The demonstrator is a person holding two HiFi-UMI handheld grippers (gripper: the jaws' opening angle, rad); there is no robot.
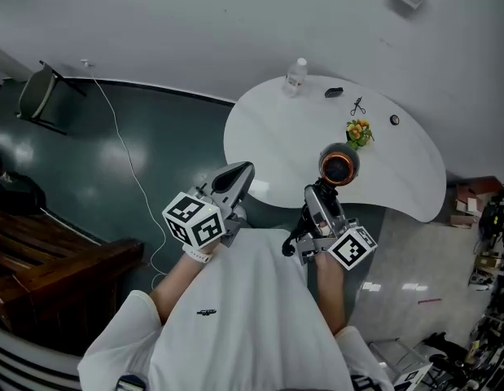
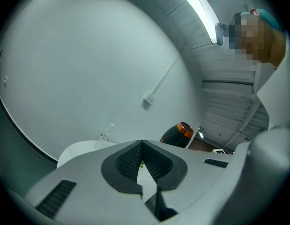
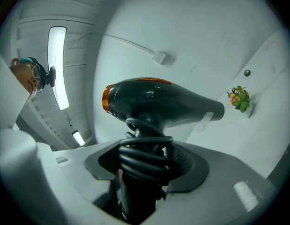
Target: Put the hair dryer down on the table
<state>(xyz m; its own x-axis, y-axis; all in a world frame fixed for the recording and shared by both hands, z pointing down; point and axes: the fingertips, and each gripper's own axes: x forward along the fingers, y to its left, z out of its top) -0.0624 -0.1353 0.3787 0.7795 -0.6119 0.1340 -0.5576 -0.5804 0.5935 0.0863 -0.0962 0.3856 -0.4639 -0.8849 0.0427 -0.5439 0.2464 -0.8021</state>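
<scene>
The black hair dryer [image 1: 339, 165] has an orange ring at its back end and its cord wound round the handle. My right gripper [image 1: 321, 204] is shut on that handle and holds the dryer up over the near edge of the white table [image 1: 272, 141]. In the right gripper view the dryer [image 3: 159, 100] lies crosswise above the jaws of the right gripper [image 3: 147, 165], nozzle towards the right. My left gripper [image 1: 235, 179] hangs left of it, shut with nothing in it. The left gripper [image 2: 141, 149] has its tips touching, and the dryer [image 2: 177, 135] shows beyond them.
On the table stand a clear bottle [image 1: 295, 76], a small dark object [image 1: 334, 93], scissors [image 1: 357, 106], a little bunch of flowers [image 1: 359, 130] and a round dark knob [image 1: 394, 120]. A chair [image 1: 38, 94], a wooden bench [image 1: 56, 259] and a white cable [image 1: 125, 149] are on the floor at left.
</scene>
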